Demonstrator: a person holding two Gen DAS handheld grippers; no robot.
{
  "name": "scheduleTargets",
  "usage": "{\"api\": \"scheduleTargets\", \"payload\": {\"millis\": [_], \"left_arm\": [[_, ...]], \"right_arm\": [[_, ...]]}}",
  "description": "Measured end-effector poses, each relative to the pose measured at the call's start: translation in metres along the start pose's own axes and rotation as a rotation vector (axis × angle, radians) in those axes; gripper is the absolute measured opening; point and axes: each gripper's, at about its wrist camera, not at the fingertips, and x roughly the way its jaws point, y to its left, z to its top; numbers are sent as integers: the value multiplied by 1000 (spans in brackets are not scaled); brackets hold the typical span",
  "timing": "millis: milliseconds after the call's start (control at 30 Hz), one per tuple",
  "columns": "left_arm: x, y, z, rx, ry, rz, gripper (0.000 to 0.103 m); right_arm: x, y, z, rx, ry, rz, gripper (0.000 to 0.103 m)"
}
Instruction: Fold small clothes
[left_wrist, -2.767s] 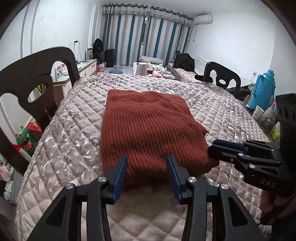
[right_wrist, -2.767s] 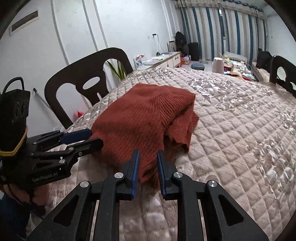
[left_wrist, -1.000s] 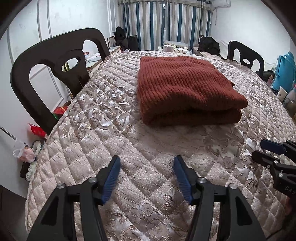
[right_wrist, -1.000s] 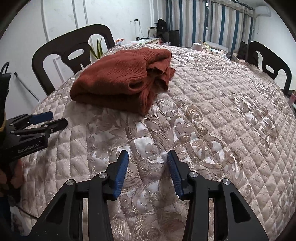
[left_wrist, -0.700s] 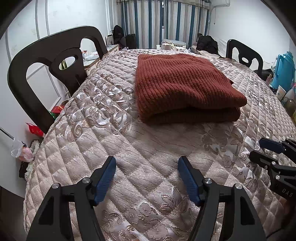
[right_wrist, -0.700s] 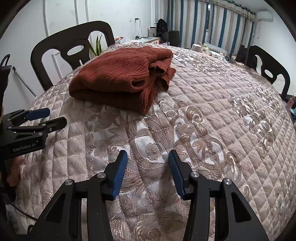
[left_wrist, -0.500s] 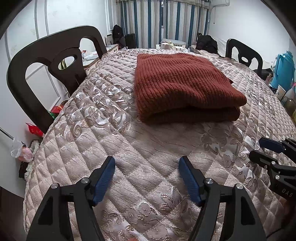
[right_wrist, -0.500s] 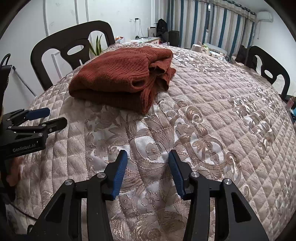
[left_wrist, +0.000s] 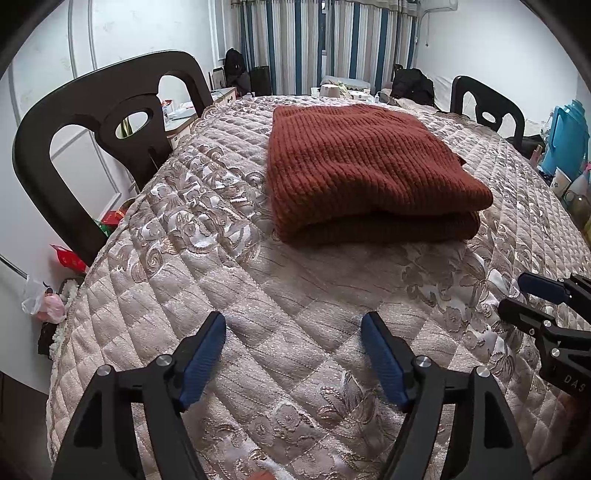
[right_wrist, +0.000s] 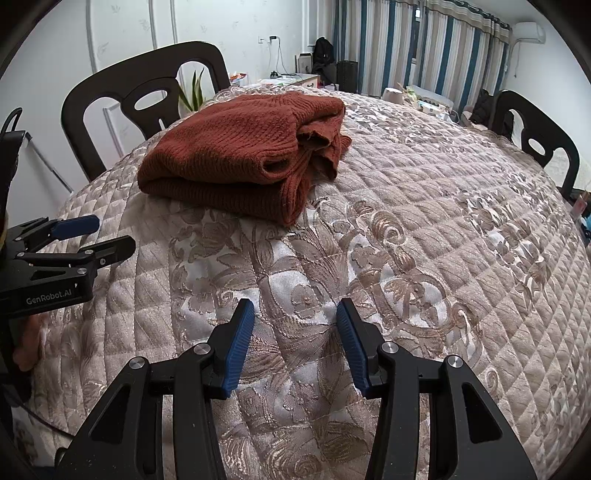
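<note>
Folded rust-brown knit sweater lies toward the far left edge of the quilt-covered desk; left tool, its jaws just widened, and right tool gape empty near the front edge, fold apparently complete, next garment needed.

Bare quilt before sweater (chairs flank it).

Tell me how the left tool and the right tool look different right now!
The left tool has its jaws spread wider than the right tool; they have just been opening further. The left tool faces the sweater's smooth folded edge, while the right tool sees its messy open side. Both are black with blue pads, empty, over the quilted cloth.
</note>
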Motion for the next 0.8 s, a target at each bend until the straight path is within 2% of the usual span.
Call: {"api": "scheduleTargets", "payload": {"millis": [800], "left_arm": [[0,-1,0,3,1,4,79]], "right_arm": [[0,0,0,-5,1,-5,48]]}}
